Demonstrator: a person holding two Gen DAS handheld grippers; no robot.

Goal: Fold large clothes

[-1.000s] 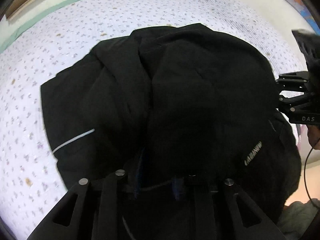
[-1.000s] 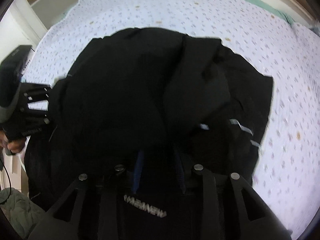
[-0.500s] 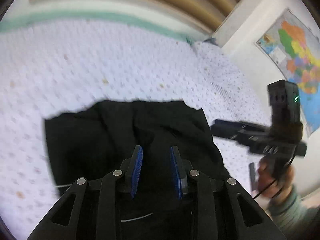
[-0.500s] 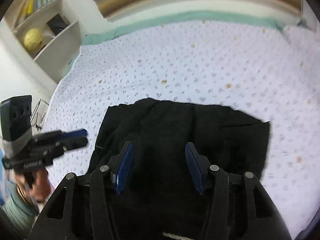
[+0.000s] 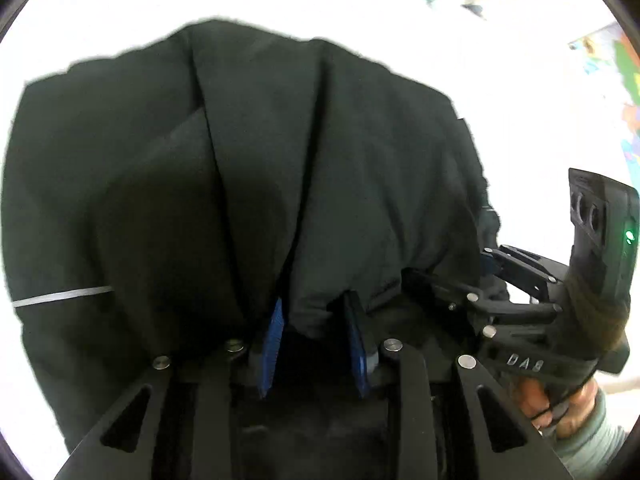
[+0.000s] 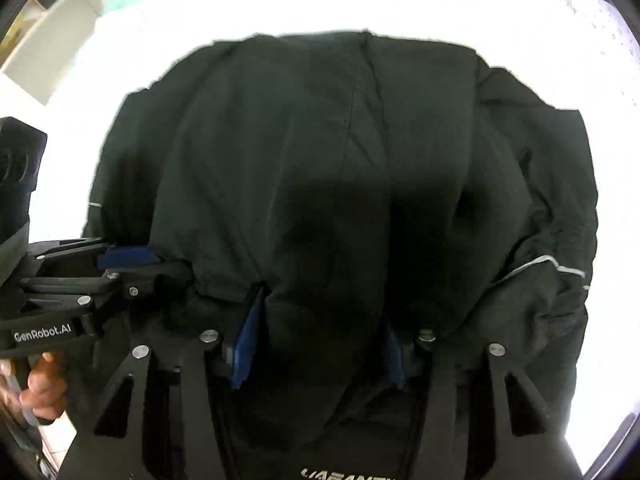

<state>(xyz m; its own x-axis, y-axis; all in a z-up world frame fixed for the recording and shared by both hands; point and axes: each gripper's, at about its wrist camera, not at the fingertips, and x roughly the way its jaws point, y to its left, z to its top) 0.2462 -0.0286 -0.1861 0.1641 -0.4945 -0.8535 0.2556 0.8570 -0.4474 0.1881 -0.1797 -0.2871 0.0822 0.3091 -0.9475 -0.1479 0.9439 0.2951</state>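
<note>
A black jacket (image 5: pixel 280 160) (image 6: pixel 340 140) lies folded on the washed-out white bed (image 5: pixel 120 8) (image 6: pixel 400 0). My left gripper (image 5: pixel 316 312) (image 6: pixel 160 266) sits low at its near edge. A fold of the cloth is wedged between its blue pads while the jaws ease open slightly. Beside it, my right gripper (image 6: pixel 322 312) (image 5: pixel 472 276) straddles a thicker bulge of the same edge. Its jaws are wide and closing, and the cloth hides its pad tips. A grey reflective stripe (image 5: pixel 60 295) (image 6: pixel 536 264) marks each side of the jacket.
A person's hand (image 5: pixel 560 412) (image 6: pixel 44 392) grips each handle. A white shelf unit (image 6: pixel 52 28) stands beyond the bed's left side, and a coloured map (image 5: pixel 624 80) hangs on the wall at the right. Bright bedding surrounds the jacket on its far sides.
The jacket went from hanging in both grippers to lying folded on the bed. The right jaws spread wide. Both grippers rose, then dropped back close onto its near edge.
</note>
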